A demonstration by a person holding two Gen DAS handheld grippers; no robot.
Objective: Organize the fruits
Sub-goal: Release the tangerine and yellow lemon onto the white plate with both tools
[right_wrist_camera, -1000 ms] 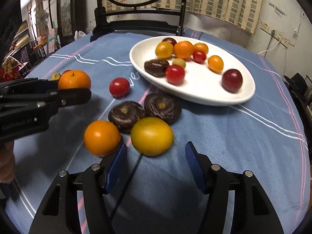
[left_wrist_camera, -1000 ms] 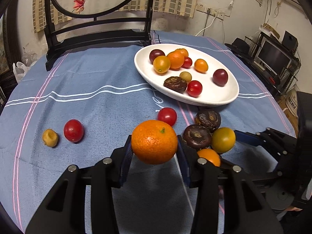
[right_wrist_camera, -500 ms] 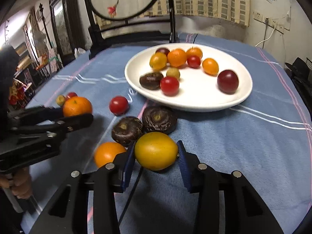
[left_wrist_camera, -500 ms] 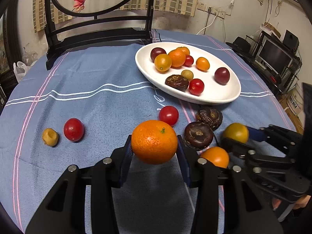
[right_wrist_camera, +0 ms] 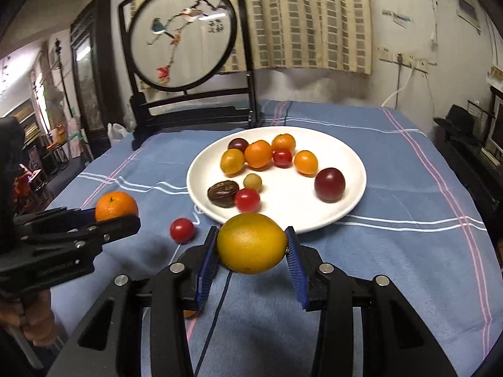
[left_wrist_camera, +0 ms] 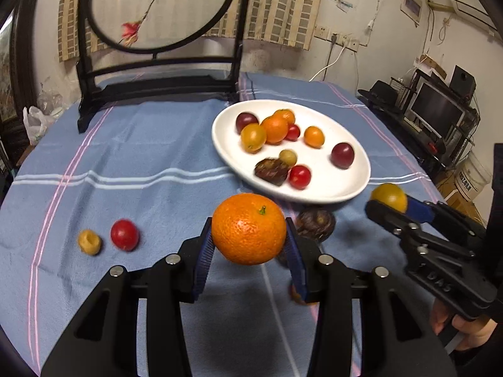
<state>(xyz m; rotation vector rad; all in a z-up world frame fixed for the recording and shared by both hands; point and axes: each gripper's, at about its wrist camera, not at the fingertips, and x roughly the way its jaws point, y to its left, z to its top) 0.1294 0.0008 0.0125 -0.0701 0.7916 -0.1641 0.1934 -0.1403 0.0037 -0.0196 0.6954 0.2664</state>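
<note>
My left gripper [left_wrist_camera: 248, 245] is shut on an orange tangerine [left_wrist_camera: 248, 228] and holds it above the blue cloth, short of the white plate [left_wrist_camera: 355, 154]. My right gripper [right_wrist_camera: 251, 251] is shut on a yellow fruit [right_wrist_camera: 251, 243] and holds it above the cloth at the plate's [right_wrist_camera: 349, 154] near rim. The plate holds several small fruits. A red cherry tomato [left_wrist_camera: 124, 234], a small tan fruit [left_wrist_camera: 89, 242] and a dark brown fruit [left_wrist_camera: 315, 222] lie on the cloth. Another cherry tomato [right_wrist_camera: 181, 230] lies left of the plate. The right gripper with the yellow fruit [left_wrist_camera: 388, 197] shows at the right in the left wrist view.
A black wooden stand with a round painted screen [left_wrist_camera: 157, 25] stands at the table's far side. The table drops off on the right toward shelves and a monitor [left_wrist_camera: 437, 110]. An orange fruit [left_wrist_camera: 297, 295] lies partly hidden behind my left gripper's finger.
My right gripper closed on the yellow fruit and lifted it off the cloth toward the plate. My left gripper rose with the tangerine still in it.
</note>
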